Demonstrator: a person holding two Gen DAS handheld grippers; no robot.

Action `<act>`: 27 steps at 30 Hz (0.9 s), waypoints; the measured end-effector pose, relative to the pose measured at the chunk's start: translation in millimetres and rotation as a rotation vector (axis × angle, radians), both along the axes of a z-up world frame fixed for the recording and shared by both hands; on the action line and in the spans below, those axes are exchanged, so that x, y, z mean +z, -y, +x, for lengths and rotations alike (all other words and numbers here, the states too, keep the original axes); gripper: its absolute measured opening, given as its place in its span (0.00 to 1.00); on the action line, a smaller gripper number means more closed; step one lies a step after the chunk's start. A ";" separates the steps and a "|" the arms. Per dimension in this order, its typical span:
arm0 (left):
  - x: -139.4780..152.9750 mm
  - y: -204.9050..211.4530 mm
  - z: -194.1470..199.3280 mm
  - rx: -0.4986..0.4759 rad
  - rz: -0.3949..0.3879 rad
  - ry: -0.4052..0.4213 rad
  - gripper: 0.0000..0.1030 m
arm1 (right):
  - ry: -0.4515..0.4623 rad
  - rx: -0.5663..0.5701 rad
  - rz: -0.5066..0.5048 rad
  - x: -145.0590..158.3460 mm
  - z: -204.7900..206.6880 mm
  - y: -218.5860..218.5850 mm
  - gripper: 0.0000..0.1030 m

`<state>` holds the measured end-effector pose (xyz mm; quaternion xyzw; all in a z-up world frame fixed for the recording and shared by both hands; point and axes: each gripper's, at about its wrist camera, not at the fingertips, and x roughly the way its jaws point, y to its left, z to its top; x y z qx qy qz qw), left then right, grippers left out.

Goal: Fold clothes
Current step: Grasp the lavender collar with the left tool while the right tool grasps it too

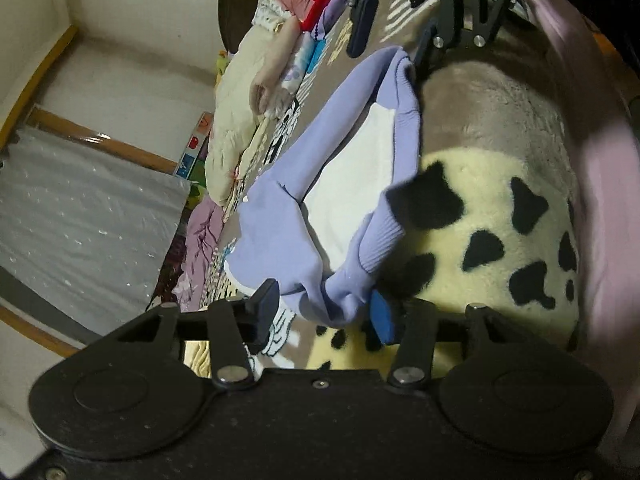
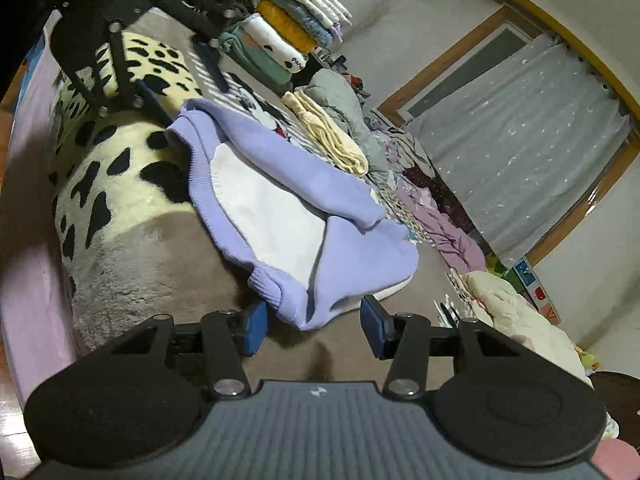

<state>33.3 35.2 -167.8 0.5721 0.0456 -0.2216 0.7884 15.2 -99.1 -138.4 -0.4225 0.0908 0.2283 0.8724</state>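
1. Task item: one lavender sweatshirt (image 2: pixel 296 208) with a white panel, lying on the cow-print blanket (image 2: pixel 120 168) that covers the bed. It is partly gathered, with one ribbed corner at each tool.
2. Left tool (image 1: pixel 324 308): jaws spread fairly wide, with a bunched corner of the sweatshirt lying between them. Whether the pads actually pinch the cloth cannot be told.
3. Right tool (image 2: pixel 314 322): jaws wide, straddling the sweatshirt's near corner and not closed on it.
4. Step in hand, as judged: taking hold of the two corners on the blanket side of the sweatshirt, ahead of a fold.
5. Next move calls for closing both tools on the corners together, then lifting evenly so the cloth does not slip or bunch.
6. Count: one sweatshirt, two tools, one blanket.
7. Beyond the sweatshirt, away from the blanket: one stack of folded clothes (image 2: pixel 288 28) and one loose heap of unfolded garments (image 2: pixel 420 184); pieces too many to count.
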 end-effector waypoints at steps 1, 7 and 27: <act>0.7 -0.9 0.1 0.000 -0.001 0.004 0.47 | 0.005 0.003 -0.005 -1.2 -0.7 -0.8 0.48; 12.0 0.6 10.9 0.044 -0.080 0.002 0.10 | -0.009 0.018 0.041 5.4 0.1 4.2 0.38; 101.5 -5.4 165.4 0.257 -0.764 -0.247 0.05 | -0.115 -0.074 0.587 78.4 105.3 44.1 0.10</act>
